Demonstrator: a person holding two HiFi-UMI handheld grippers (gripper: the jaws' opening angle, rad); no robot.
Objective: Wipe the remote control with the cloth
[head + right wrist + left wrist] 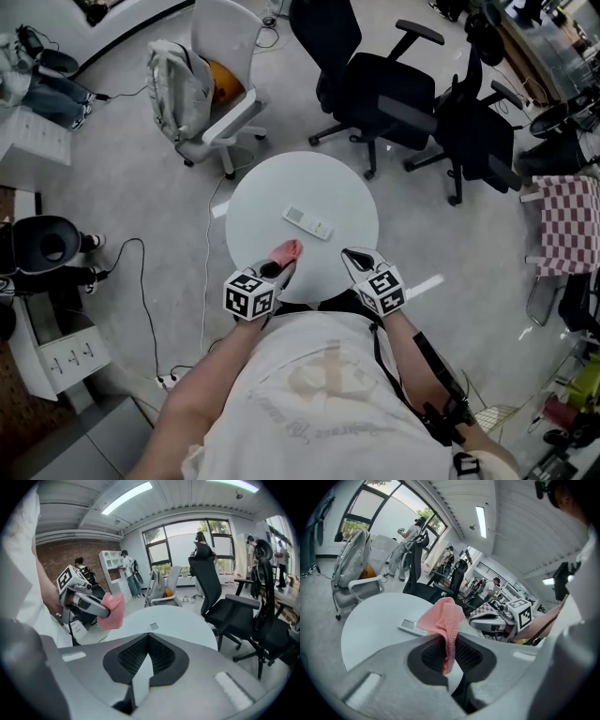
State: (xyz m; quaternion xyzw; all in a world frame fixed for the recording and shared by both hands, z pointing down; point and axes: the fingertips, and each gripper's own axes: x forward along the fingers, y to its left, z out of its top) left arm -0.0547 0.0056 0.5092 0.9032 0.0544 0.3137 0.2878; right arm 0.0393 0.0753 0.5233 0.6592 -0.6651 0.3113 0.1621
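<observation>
Remote control (307, 222) lies mid-table (267, 192). Cloth (288, 251) over the near edge, between the left gripper's (279, 269) jaws. Right gripper (354, 257) to its right. Office chairs (384, 84) behind the table.

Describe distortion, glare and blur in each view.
Head view: wide-angle bending, so the chairs lean outward; the light is even, the table is pale and the remote is still readable. Left gripper view: fisheye with dark round corners; the ceiling lamp glares; the cloth is sharp. Right gripper view: same fisheye; the windows are partly washed out.
</observation>
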